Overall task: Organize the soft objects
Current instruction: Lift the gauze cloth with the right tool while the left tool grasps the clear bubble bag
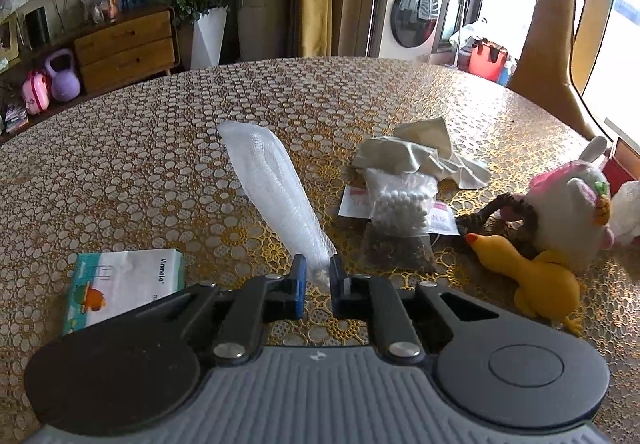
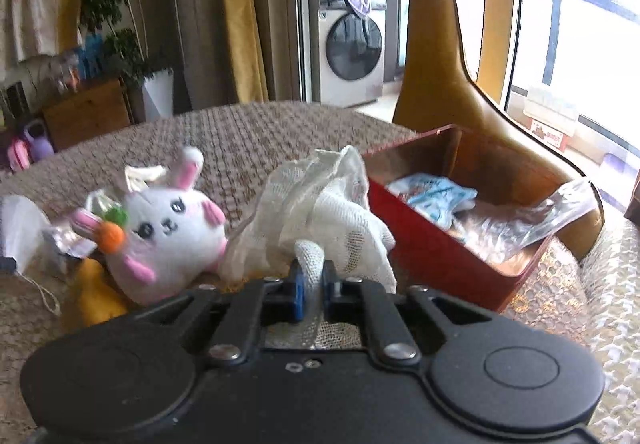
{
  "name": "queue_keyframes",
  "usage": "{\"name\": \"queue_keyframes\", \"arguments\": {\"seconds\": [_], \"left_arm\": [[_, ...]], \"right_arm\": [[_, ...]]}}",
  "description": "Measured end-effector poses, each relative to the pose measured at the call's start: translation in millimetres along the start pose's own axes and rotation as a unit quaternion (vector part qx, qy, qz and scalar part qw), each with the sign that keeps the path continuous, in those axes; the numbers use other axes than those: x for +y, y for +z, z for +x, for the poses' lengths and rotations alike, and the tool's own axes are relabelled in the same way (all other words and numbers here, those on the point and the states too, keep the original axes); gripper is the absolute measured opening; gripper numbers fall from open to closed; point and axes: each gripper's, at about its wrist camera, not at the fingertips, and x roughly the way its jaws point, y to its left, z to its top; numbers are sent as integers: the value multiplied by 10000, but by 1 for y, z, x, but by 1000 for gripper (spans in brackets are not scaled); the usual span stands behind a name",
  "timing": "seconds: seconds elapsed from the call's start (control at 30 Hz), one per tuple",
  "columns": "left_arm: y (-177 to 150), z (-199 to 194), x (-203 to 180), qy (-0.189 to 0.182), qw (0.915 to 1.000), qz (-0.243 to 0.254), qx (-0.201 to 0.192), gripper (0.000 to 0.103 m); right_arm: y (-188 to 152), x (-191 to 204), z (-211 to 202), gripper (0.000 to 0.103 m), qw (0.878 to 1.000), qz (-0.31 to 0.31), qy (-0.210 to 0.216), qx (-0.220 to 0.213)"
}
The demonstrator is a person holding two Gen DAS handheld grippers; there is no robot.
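Observation:
My left gripper (image 1: 318,274) is shut on the near end of a long strip of clear bubble wrap (image 1: 272,183), which stretches away over the patterned table (image 1: 140,147). In the right wrist view my right gripper (image 2: 312,280) is shut on a bunched white mesh cloth (image 2: 320,211), held just left of an open red box (image 2: 432,256). The box holds a light blue packet (image 2: 436,195) and clear plastic bags (image 2: 520,224). A white plush rabbit with a carrot (image 2: 168,232) lies to the left of the cloth.
A tissue pack (image 1: 120,288), a bag of white balls (image 1: 400,203), a beige cloth (image 1: 420,155), a yellow rubber chicken (image 1: 532,284) and the rabbit (image 1: 568,211) lie on the table. A tan chair back (image 2: 448,83) stands behind the box.

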Motion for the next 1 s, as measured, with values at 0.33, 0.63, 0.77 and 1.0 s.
{"name": "queue_keyframes", "arguments": {"seconds": [0.33,0.63,0.77,1.0], "left_arm": [[7,-34,-2,-201,9995,-105,-197,11],[12,-75,-25,-556,9972,146,-477,10],[14,-90,-38,-727,9955,270,-538,9],[22,-107,-45,-1067,9930,224,-449,9]], "right_arm": [[14,-11,-48,7,9982,120,109,-585],[27,-21,-88,7,9948,170,284,-965],[29,-24,-100,7,9939,131,329,-1049],[30,-37,-111,7,9933,181,308,-1103]]}}
